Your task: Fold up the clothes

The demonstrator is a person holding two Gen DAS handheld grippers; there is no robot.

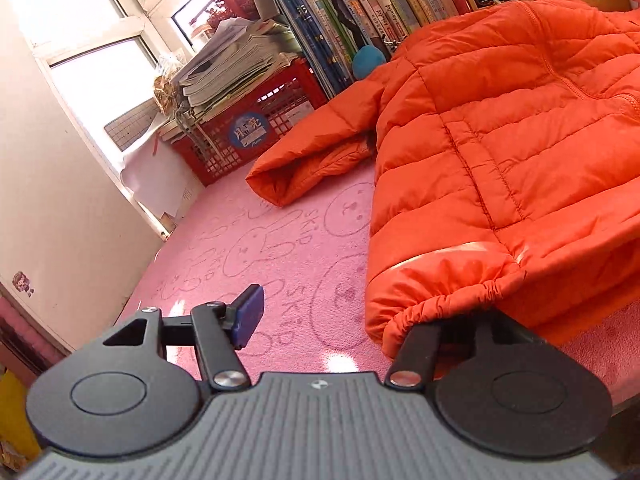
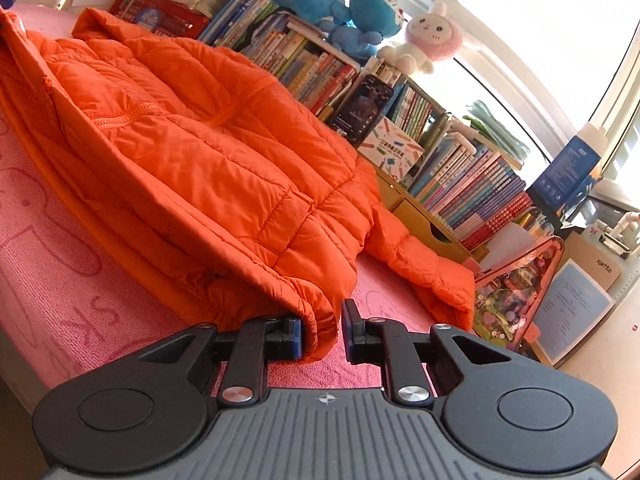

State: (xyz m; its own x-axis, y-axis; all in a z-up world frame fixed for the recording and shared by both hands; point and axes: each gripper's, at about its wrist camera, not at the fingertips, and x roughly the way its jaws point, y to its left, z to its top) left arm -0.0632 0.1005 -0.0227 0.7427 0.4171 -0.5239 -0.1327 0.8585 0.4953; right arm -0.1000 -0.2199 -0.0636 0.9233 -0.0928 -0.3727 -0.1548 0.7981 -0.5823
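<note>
The orange puffer jacket [image 1: 500, 140] lies spread on the pink mat [image 1: 280, 264], with its elastic hem at the near edge and its collar toward the far bookshelf [image 2: 460, 172]. One sleeve [image 1: 308, 160] stretches out to the left, toward the red plastic crate [image 1: 256, 128]; the other sleeve [image 2: 424, 268] runs to the right, beside a pink bag.

Your left gripper [image 1: 344, 320] is at the near left corner of the hem. Its jaws stand wide apart: the left finger with the blue pad [image 1: 250, 314] is free over the mat, and the right finger is hidden under the hem, so the cloth lies over it.

Your right gripper [image 2: 322, 334] is at the near right corner of the hem. Its jaws are parted and not pressed together; the hem corner sits between them, touching the left pad [image 2: 297, 338], and the right pad stands a little apart from the cloth.

A stack of papers [image 1: 228, 68] rests on the crate, and blue and pink plush toys [image 2: 360, 4] sit on the bookshelf.
</note>
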